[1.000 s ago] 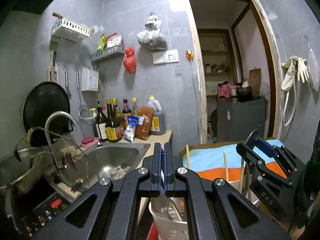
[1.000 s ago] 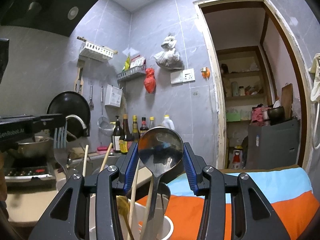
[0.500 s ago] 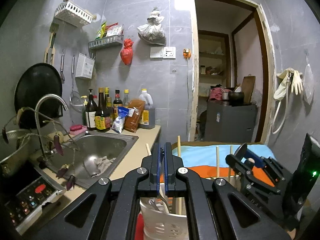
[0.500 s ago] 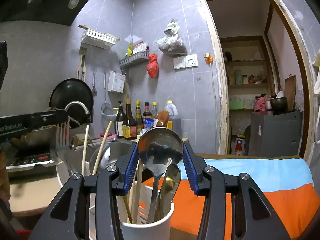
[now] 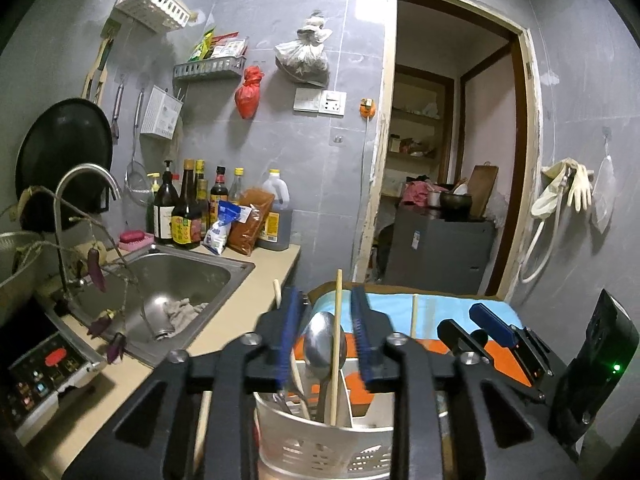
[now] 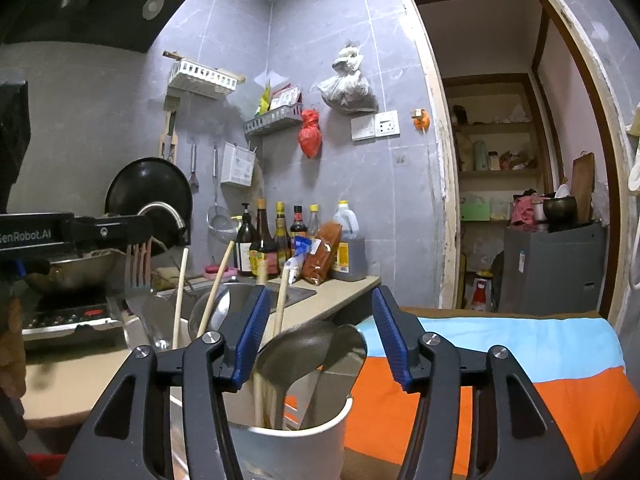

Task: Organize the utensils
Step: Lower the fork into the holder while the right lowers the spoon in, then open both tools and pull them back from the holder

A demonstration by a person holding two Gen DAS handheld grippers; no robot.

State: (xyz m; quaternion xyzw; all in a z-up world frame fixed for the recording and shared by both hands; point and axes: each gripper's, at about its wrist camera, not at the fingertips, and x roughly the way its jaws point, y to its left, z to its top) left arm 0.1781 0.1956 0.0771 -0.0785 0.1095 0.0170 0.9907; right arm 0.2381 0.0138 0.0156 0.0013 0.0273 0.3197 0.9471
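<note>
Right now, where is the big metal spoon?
In the right wrist view the big metal spoon stands low at centre in the white utensil holder, beside wooden chopsticks, between the open right claw fingers.

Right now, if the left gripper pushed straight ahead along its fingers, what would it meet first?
Probably the shiny metal spoon and thin wooden chopstick standing in the white slotted plastic utensil holder; both rise between the left gripper's open jaws, though depth is unclear.

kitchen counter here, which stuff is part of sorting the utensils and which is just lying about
Part of the job:
white utensil holder
metal spoons
wooden chopsticks
fork
left gripper
right gripper

Just lying about:
sauce bottles
sink
black wok
red bag
striped cloth
</note>
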